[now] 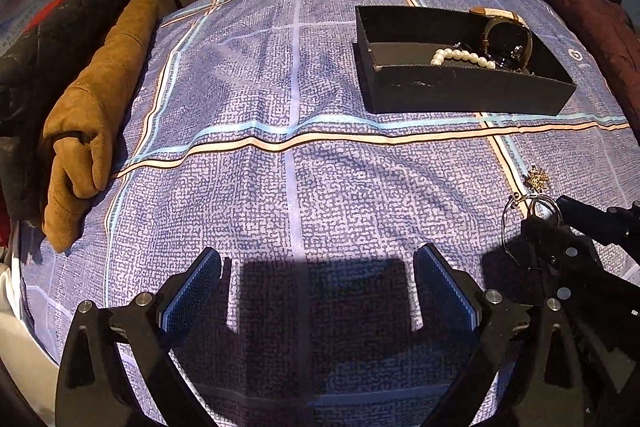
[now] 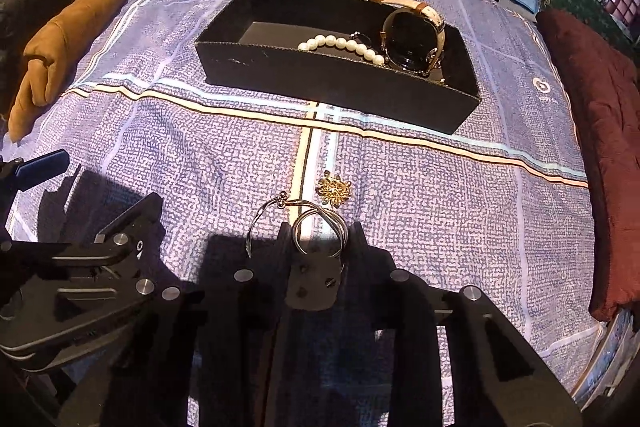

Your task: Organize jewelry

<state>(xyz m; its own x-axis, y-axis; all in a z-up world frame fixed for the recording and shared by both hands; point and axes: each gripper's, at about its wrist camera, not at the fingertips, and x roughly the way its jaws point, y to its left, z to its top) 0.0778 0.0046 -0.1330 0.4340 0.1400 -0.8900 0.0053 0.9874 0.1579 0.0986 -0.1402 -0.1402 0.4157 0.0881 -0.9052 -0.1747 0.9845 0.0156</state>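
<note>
Bedspread (image 2: 440, 227) scene: right gripper (image 2: 318, 231) nearly closed around bangle (image 2: 320, 227), box (image 2: 340, 95) straight ahead; left gripper (image 1: 318, 291) wide open, empty, farther off.

Left tool (image 1: 318, 291) gaping, right tool (image 2: 319, 237) narrowed
</note>
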